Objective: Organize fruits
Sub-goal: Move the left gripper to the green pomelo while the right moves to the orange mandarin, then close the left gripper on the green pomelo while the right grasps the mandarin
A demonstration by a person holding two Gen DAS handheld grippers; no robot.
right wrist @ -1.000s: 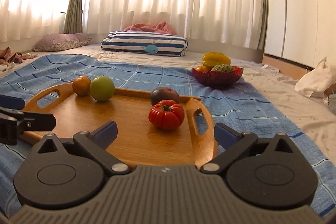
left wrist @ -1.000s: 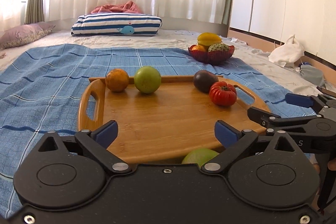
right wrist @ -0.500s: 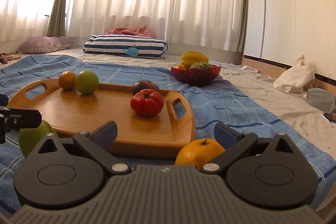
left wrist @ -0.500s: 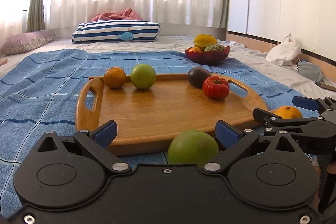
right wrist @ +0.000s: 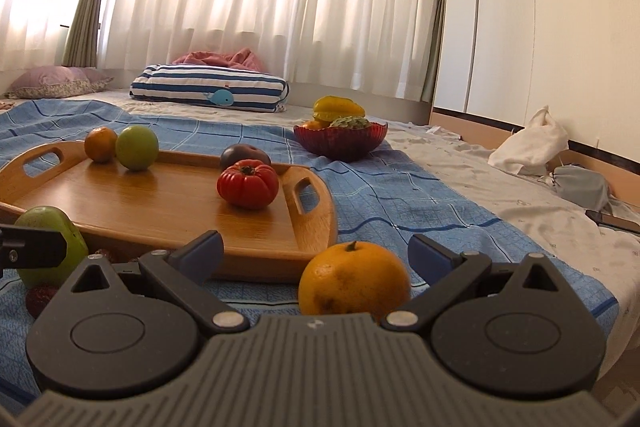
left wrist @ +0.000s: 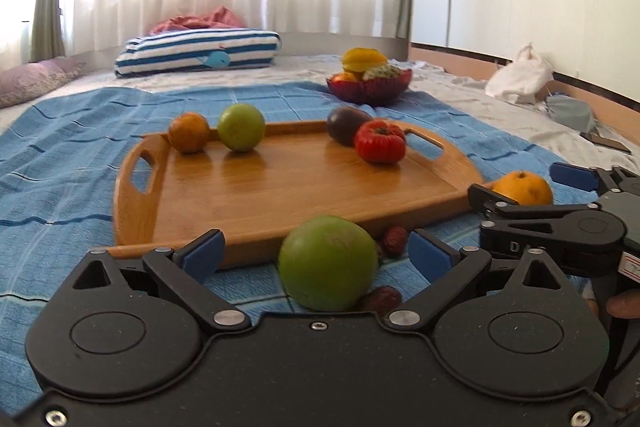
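Observation:
A wooden tray [left wrist: 280, 195] lies on the blue blanket. It holds a small orange [left wrist: 189, 132], a green apple [left wrist: 241, 127], a dark plum [left wrist: 345, 125] and a red tomato [left wrist: 380, 141]. My left gripper [left wrist: 318, 253] is open, and a green fruit [left wrist: 328, 263] sits on the blanket between its fingers, with small red dates [left wrist: 395, 235] beside it. My right gripper [right wrist: 316, 253] is open around an orange [right wrist: 354, 278] on the blanket, in front of the tray [right wrist: 160, 203]. The right gripper [left wrist: 520, 187] also shows in the left wrist view.
A red glass bowl [right wrist: 340, 139] with yellow and green fruit stands beyond the tray. A striped pillow [right wrist: 208, 93] and curtains are at the back. A white bag [right wrist: 532, 143], a grey pouch [right wrist: 580, 187] and a phone [right wrist: 612, 221] lie to the right.
Both grippers have drawn back from the tray and lowered. The green fruit and the orange have come into view between the open fingers, and the dates now show.

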